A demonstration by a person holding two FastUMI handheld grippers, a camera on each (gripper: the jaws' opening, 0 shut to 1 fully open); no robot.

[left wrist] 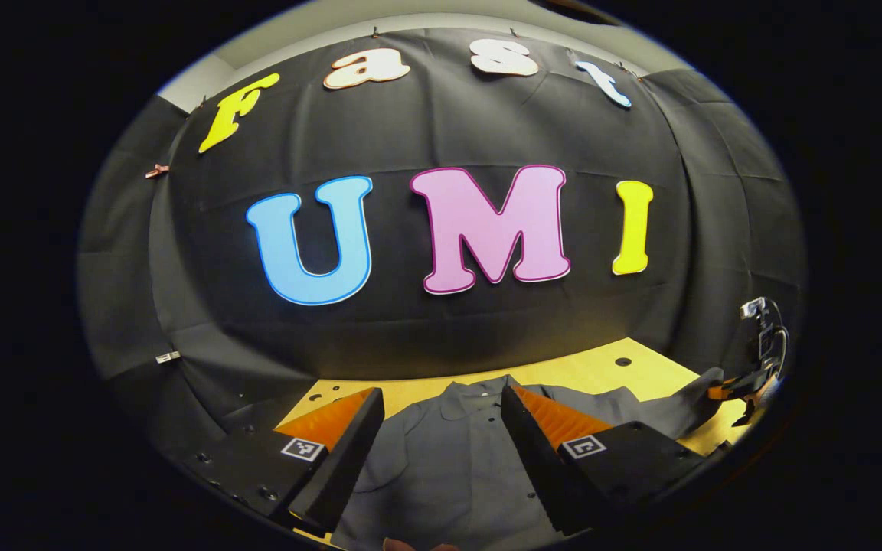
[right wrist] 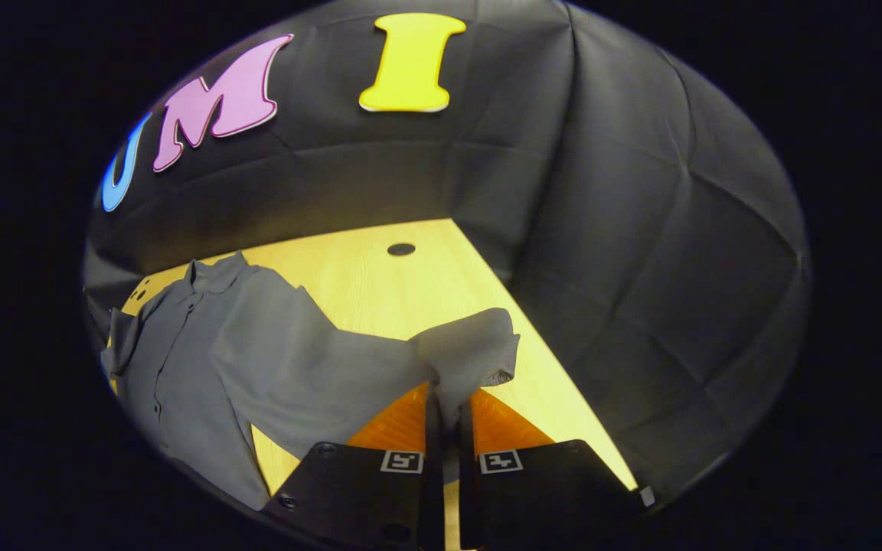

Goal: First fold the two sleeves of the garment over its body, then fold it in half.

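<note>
A grey button-up shirt [left wrist: 449, 451] lies flat on the yellow wooden table [left wrist: 602, 371], collar toward the back wall. My left gripper [left wrist: 441, 409] hovers open over the shirt's body with nothing between its fingers. In the right gripper view the shirt [right wrist: 181, 360] spreads at the left, and its sleeve [right wrist: 349, 367] stretches to the right. My right gripper [right wrist: 447, 405] is shut on the sleeve near the cuff [right wrist: 479, 352], which droops over the fingertips above the table [right wrist: 426, 283]. The right gripper [left wrist: 747, 383] also appears at the far right of the left gripper view, holding the sleeve end.
Black cloth walls close off the table at the back and at the right. Small dark holes [right wrist: 401, 249] mark the tabletop. Bare wood lies between the sleeve and the right-hand wall.
</note>
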